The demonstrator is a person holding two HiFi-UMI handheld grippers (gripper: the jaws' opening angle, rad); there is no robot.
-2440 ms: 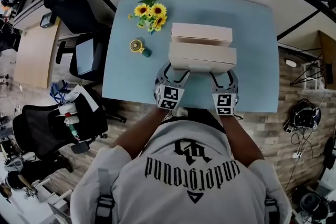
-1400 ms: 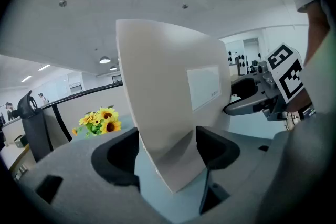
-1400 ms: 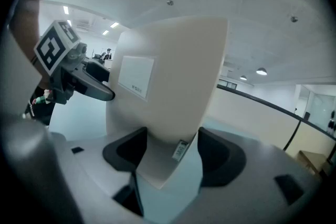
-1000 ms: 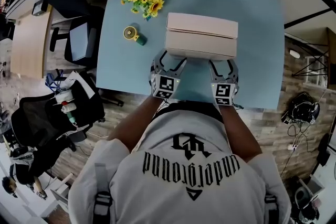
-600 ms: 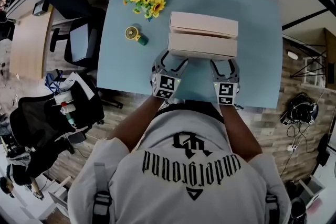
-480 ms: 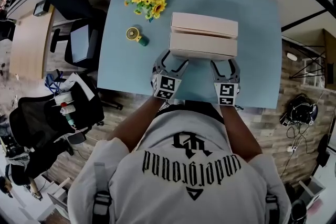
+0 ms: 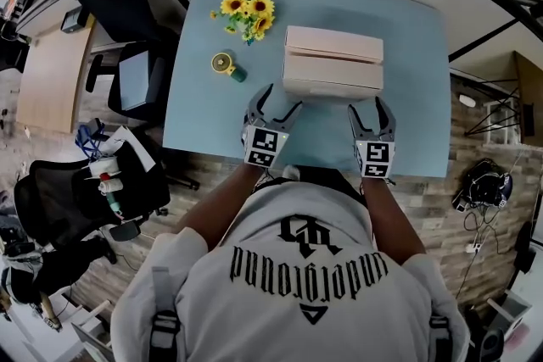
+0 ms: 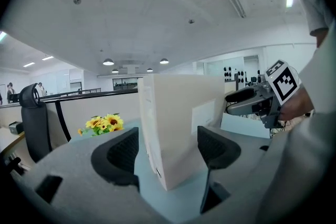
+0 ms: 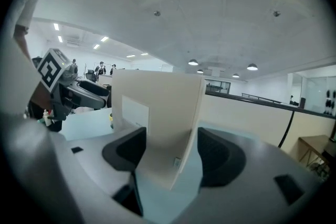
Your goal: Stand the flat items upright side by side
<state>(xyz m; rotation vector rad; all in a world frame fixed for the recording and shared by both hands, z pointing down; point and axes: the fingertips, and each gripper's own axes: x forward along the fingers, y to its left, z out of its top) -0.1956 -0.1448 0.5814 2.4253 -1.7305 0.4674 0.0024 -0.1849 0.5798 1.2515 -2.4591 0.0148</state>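
Two beige flat boxes stand upright side by side on the light blue table (image 7: pixel 195 131): the far box (image 7: pixel 333 44) and the near box (image 7: pixel 331 79). My left gripper (image 7: pixel 277 102) is open at the near box's left front corner. My right gripper (image 7: pixel 369 106) is open at its right front corner. In the left gripper view the near box's corner (image 8: pixel 181 123) stands on the table between my open left gripper's (image 8: pixel 168 152) pads. The right gripper view shows the other corner (image 9: pixel 163 123) the same way between my right gripper's (image 9: pixel 170 152) pads.
A bunch of sunflowers (image 7: pixel 249 13) and a small yellow and green object (image 7: pixel 226 66) sit at the table's far left. Office chairs (image 7: pixel 127 89) stand left of the table. The person's torso is at the near table edge.
The near box was tilted and apart from the far box; now it stands upright close beside it. Both grippers have risen and drawn back slightly toward the person, jaws still wide.
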